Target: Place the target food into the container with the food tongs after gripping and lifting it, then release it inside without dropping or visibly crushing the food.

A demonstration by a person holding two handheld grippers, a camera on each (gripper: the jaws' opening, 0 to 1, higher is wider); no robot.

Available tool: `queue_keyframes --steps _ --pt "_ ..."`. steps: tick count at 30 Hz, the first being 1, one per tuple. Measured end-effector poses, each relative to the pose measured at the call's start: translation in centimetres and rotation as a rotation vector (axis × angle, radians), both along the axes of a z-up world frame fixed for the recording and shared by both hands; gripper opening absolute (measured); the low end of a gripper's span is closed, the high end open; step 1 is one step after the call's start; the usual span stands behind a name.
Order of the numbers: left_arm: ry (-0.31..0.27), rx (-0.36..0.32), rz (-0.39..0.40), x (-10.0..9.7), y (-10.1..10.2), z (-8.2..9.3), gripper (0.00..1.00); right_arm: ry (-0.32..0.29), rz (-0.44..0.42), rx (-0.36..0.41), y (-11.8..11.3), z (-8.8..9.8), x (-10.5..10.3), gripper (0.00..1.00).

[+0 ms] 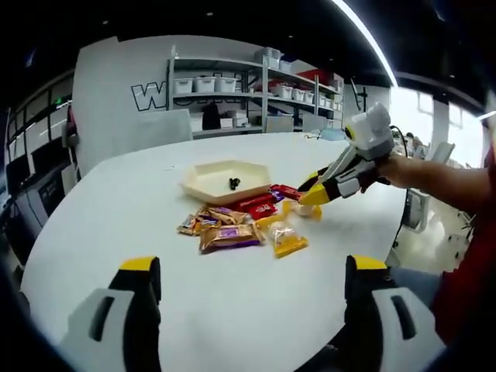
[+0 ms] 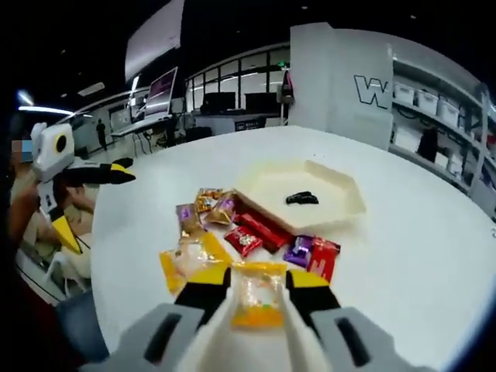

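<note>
Beside the tray (image 2: 345, 203), the right tool (image 2: 258, 288) pinches a yellow packet (image 2: 259, 298); left tool (image 1: 252, 275) spread.

My left gripper (image 1: 246, 288) hangs wide open over the white table (image 1: 116, 209). Ahead, the right gripper (image 1: 314, 194) pinches what looks like a yellow packet (image 1: 308, 209), near the tray (image 1: 225, 180).

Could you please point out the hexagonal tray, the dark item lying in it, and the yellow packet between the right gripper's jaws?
Hexagonal tray (image 2: 341, 203): right gripper view, bare floor near right rim.
Dark item (image 2: 301, 198): right gripper view, its middle.
Yellow packet (image 2: 259, 297): right gripper view, clear centre panel.
</note>
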State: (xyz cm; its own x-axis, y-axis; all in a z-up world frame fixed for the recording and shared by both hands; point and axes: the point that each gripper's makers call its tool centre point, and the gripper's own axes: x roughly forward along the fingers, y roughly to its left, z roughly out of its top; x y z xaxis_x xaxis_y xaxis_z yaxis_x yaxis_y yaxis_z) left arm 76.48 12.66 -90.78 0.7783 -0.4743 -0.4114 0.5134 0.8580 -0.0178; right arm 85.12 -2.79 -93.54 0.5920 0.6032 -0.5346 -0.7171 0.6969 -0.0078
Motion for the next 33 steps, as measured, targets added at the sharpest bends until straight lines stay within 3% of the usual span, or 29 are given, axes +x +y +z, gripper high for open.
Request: queue_keyframes --steps 14,19,33 --pt "-0.001 0.006 0.001 0.2 0.0 0.0 0.96 0.057 -0.060 0.085 -0.4 0.2 0.5 0.14" --pt "-0.005 0.009 0.006 0.1 0.2 0.1 0.96 0.155 -0.118 0.259 -0.3 1.0 0.4 0.15" --pt "0.006 0.006 0.008 -0.1 0.5 -0.2 0.99 0.137 -0.111 0.266 -0.5 2.3 -0.1 0.15"
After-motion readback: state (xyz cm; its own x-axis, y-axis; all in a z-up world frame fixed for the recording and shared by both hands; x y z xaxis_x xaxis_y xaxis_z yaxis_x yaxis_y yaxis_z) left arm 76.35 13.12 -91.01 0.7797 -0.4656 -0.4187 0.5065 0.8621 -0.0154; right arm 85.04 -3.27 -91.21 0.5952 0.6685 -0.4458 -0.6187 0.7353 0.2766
